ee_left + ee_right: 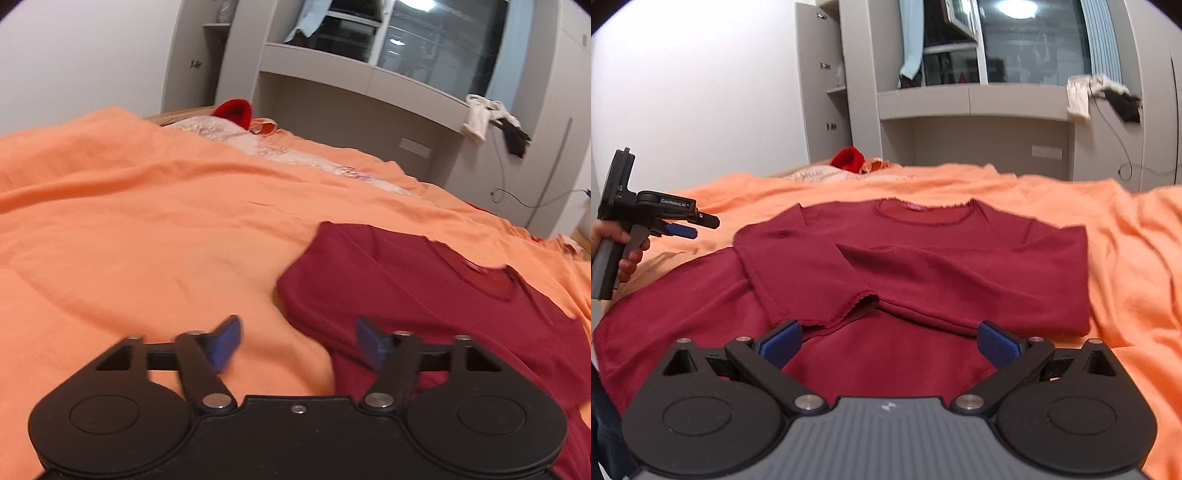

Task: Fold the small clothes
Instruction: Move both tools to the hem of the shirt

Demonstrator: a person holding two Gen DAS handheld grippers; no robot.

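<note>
My right gripper (886,345), fingers released, hovers over the maroon long-sleeved shirt (923,266), sleeves folded in; my left gripper (295,341), likewise released, waits beside; next, fold the hem upward.

— How does the left gripper (297,343) stand?

— Its jaws are spread wide, with nothing between the blue pads (226,345). In the right wrist view it sits at the far left, held level and pointing to the right, with the person's left hand (617,245) wrapped around its grip, fingers curled at the trigger.

— And the right gripper (888,341)?

— Its jaws are also parted wide, wider than the left's, with the blue pads (779,343) angled outward and gripping nothing. The hand holding it is out of view.
</note>
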